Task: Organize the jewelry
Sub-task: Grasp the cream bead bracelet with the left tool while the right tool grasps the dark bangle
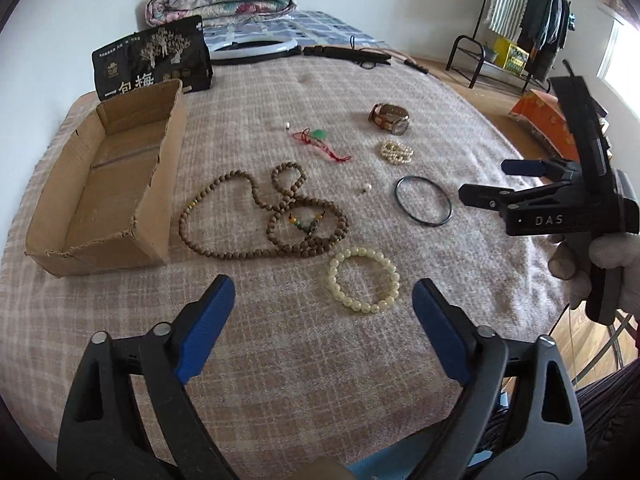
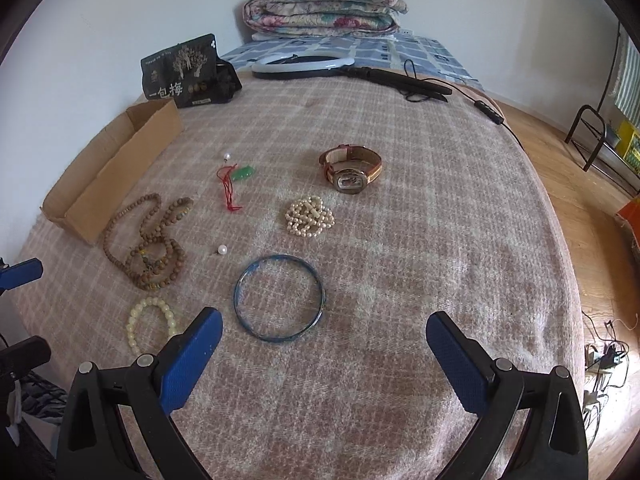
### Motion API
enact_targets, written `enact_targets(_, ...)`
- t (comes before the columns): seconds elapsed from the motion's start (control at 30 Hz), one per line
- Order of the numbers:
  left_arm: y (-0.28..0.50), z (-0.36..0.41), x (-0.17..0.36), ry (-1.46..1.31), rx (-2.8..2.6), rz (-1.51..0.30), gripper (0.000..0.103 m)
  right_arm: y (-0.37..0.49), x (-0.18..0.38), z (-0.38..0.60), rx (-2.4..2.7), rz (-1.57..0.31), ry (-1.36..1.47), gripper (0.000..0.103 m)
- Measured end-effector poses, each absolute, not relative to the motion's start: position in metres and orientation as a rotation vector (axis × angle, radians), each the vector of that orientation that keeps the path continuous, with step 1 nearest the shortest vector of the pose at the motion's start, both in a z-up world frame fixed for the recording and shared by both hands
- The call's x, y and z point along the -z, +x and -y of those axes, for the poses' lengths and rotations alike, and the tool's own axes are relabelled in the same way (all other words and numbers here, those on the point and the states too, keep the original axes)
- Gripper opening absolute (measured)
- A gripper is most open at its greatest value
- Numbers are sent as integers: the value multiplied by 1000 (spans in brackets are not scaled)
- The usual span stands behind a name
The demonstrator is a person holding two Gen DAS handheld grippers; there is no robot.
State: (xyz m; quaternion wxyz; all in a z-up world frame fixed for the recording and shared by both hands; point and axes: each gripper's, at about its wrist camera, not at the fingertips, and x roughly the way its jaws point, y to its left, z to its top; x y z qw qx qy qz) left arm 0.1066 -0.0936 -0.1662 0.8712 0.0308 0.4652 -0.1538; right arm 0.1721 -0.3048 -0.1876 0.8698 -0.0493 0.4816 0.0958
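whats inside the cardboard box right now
Nothing visible: the cardboard box shows only its bare floor in the left wrist view. The strip behind its near wall is hidden. All jewelry lies on the blanket.

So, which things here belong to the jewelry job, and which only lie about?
Job: box, wooden beads, pale bracelet, bangle, pearls, watch, jade pendant, two loose pearls.

Lying about: black bag, ring light, quilt.

My blue-padded black left gripper (image 1: 323, 294) and right gripper (image 2: 324, 330) face a pink-and-cream plaid blanket (image 2: 420, 240) bearing brown wooden beads (image 1: 260, 216), a pale yellow bracelet (image 1: 363, 280), a dark blue bangle (image 2: 279, 299), cream pearls (image 2: 310, 217) and a tan cardboard box (image 1: 108, 184).
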Motion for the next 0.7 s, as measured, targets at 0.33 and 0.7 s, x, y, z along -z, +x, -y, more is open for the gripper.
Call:
enact_targets(0.33, 130, 95, 207, 37, 300, -1082, 61, 190, 207, 281, -288, -1015, -185, 103)
enact_targets(0.7, 142, 98, 220, 0, 316, -1145, 47, 201, 229, 273, -307, -1068, -215, 100)
